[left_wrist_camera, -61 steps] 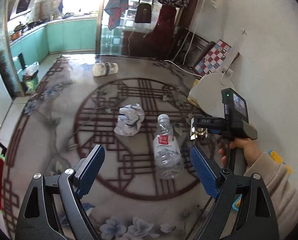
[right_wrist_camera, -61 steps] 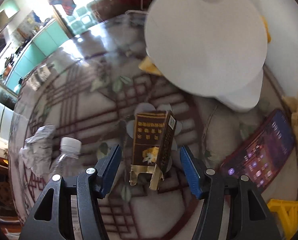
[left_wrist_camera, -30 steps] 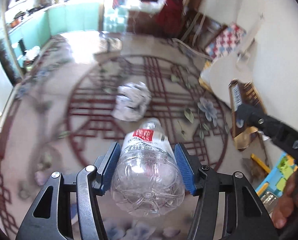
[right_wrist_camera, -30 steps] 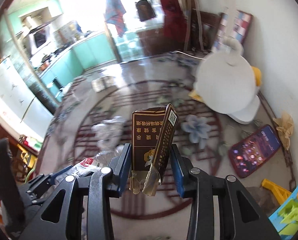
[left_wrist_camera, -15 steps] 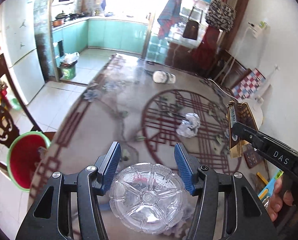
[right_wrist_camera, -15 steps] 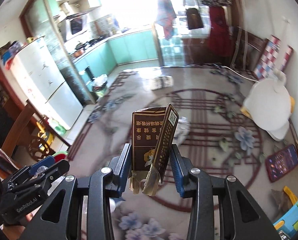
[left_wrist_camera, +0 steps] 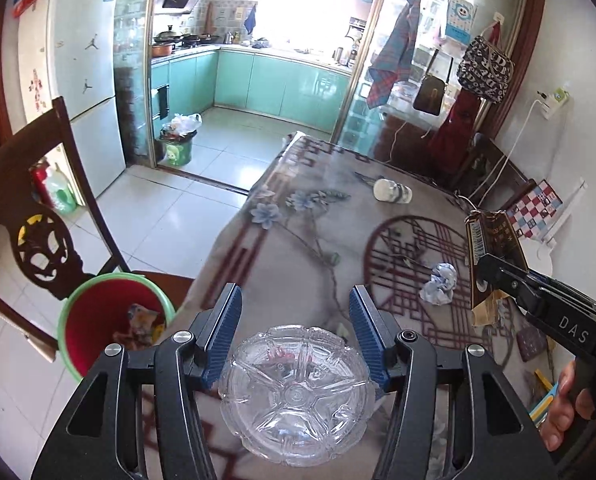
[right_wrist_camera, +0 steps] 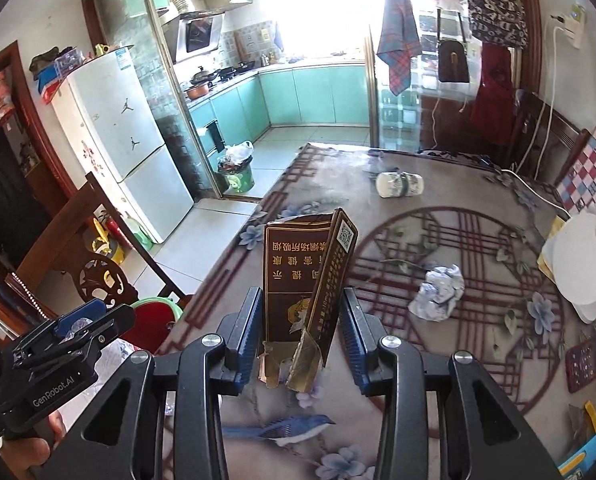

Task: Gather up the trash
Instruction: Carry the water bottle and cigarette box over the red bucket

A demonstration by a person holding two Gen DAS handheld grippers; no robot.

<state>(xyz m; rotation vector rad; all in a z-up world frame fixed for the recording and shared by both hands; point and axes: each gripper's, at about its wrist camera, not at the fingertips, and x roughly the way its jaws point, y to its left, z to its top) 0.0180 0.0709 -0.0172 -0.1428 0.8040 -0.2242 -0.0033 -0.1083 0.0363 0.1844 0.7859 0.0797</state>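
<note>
My left gripper (left_wrist_camera: pixel 293 312) is shut on a clear plastic bottle (left_wrist_camera: pixel 295 390), whose base faces the camera, held above the table's left edge. A red bin with a green rim (left_wrist_camera: pixel 109 320) stands on a chair seat to the lower left and holds some trash. My right gripper (right_wrist_camera: pixel 300 320) is shut on a torn brown cigarette box (right_wrist_camera: pixel 298 276), lifted over the table; the box also shows in the left wrist view (left_wrist_camera: pixel 494 256). A crumpled paper ball (right_wrist_camera: pixel 438 292) and a tipped white cup (right_wrist_camera: pixel 400 184) lie on the table.
A patterned tablecloth (right_wrist_camera: pixel 478 240) covers the table. A white lamp base (right_wrist_camera: pixel 582 268) and a phone (right_wrist_camera: pixel 588 360) sit at the right edge. A dark wooden chair (left_wrist_camera: pixel 29 216) stands left of the table. A full green kitchen bin (left_wrist_camera: pixel 177 144) stands on the floor beyond.
Both grippers closed on their items, the bottle and the cigarette box, lifted them off the table and drew back toward the left edge, bringing the red bin into view.
</note>
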